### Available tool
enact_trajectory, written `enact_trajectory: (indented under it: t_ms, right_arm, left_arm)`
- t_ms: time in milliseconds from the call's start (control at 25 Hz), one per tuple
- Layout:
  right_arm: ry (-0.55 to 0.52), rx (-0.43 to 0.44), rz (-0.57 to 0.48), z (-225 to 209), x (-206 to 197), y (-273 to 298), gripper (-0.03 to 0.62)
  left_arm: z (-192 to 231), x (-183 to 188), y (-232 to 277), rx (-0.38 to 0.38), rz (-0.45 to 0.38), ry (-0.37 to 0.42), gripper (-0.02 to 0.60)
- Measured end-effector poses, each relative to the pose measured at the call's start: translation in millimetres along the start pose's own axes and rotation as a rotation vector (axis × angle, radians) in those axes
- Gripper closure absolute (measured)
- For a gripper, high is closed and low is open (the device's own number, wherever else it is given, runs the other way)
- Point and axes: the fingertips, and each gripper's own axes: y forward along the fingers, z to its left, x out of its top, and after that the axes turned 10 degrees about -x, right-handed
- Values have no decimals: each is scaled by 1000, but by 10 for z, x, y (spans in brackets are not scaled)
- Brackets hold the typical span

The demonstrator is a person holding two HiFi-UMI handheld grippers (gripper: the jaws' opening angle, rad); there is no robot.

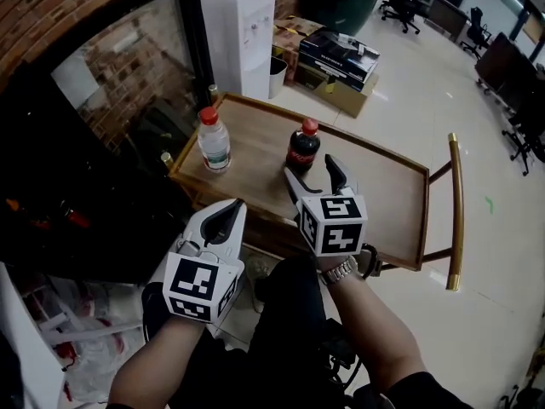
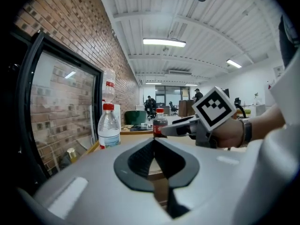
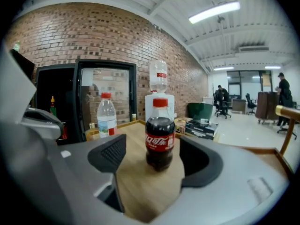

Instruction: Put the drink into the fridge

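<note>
A small cola bottle (image 1: 304, 147) with a red cap stands upright on the wooden tray table (image 1: 383, 196). My right gripper (image 1: 313, 175) is open just short of it, one jaw to each side of its line and nothing touched. In the right gripper view the cola bottle (image 3: 159, 142) stands a little beyond the open right gripper (image 3: 153, 157). My left gripper (image 1: 228, 217) hangs lower left, off the table's front edge, its jaws shut on nothing. In the left gripper view the left gripper (image 2: 153, 142) has its pads together. The black fridge (image 1: 94, 143) with a glass door stands at left.
A clear water bottle (image 1: 214, 140) with a red cap stands on the table's left end, near the fridge. A white water dispenser (image 1: 241, 37) and stacked boxes (image 1: 336, 58) lie behind the table. A brass handle (image 1: 454, 211) rises at the table's right end.
</note>
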Motion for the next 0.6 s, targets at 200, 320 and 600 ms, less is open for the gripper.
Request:
enact_trajectory:
  t_ms: [200,320,600]
  right_arm:
    - [-6,-17,21,-67,41,267,244]
    - [-9,-18,36,-92,40,395,244]
    - [-23,-20,63,-92,-24,532,280]
  left_arm:
    - [127,45,241,-45,10,7,577]
    - [179,77,385,-73,9,7,577]
    - [249,72,554,-116,8,2,577]
